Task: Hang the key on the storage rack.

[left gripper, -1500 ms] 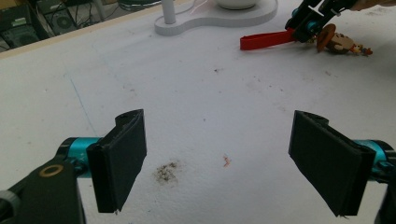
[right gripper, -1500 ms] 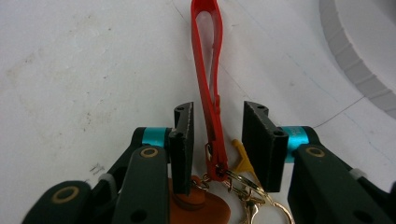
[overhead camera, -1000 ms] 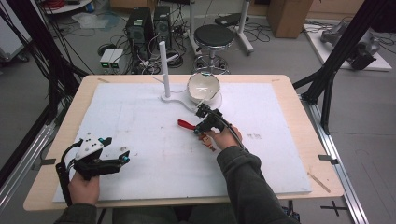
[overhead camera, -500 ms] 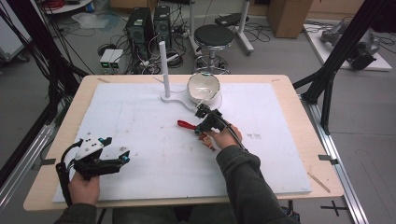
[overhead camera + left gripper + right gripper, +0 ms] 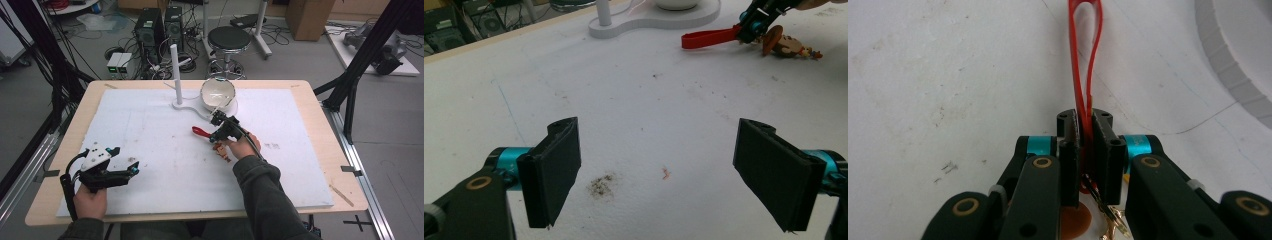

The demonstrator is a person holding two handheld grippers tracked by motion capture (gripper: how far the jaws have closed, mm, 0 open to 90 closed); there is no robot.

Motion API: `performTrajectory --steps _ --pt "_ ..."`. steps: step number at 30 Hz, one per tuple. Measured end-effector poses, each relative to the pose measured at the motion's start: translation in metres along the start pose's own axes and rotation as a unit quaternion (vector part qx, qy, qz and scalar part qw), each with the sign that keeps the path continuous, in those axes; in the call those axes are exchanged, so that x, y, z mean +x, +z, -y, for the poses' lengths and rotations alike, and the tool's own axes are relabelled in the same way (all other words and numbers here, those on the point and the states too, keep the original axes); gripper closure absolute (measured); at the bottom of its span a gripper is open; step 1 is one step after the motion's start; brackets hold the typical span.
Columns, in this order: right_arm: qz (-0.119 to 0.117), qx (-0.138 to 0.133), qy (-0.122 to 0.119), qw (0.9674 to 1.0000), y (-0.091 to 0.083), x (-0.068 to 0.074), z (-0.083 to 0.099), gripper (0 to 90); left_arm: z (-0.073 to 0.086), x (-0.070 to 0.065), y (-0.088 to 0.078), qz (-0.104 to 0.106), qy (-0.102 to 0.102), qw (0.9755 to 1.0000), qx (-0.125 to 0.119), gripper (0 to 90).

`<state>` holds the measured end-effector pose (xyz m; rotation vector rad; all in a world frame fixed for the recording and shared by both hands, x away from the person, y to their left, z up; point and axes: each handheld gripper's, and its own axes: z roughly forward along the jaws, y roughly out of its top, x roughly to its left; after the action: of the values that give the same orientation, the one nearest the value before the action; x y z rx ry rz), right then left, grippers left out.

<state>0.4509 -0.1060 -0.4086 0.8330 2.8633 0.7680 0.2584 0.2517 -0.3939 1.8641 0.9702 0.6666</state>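
A red strap loop [image 5: 200, 132] lies flat on the white mat, joined to a small brown figure charm [image 5: 220, 150]. My right gripper [image 5: 214, 135] is shut on the strap near its charm end. In the right gripper view the pads of that gripper [image 5: 1085, 145] pinch both bands of the loop [image 5: 1083, 60], and the charm [image 5: 1075, 220] sits under the jaws. My left gripper [image 5: 125, 160] rests at the front left, open and holding nothing. From the left gripper view, its wide jaws [image 5: 659, 170] face the distant strap [image 5: 709, 38] and the charm [image 5: 786, 45].
A white stand [image 5: 176, 75] with an upright post and a curved base sits at the back centre of the mat. A white bowl [image 5: 217, 94] rests on the base's right end, just beyond my right gripper. The wooden table edge [image 5: 320, 115] frames the mat.
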Motion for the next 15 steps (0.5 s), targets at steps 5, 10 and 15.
performTrajectory --steps 5,10,15 --pt "-0.004 -0.015 -0.003 0.9999 -0.007 0.001 0.000 83.1 0.000 0.000 0.000 0.001 0.001 1.0000 0.000 19.6" --pt "-0.007 -0.030 -0.009 0.9995 -0.015 0.004 0.001 83.1 0.000 0.000 0.000 0.000 0.000 1.0000 -0.002 19.6" --pt "-0.010 -0.049 -0.006 0.9987 -0.023 0.003 0.002 83.1 0.000 -0.001 0.000 -0.001 -0.001 1.0000 -0.002 19.6"
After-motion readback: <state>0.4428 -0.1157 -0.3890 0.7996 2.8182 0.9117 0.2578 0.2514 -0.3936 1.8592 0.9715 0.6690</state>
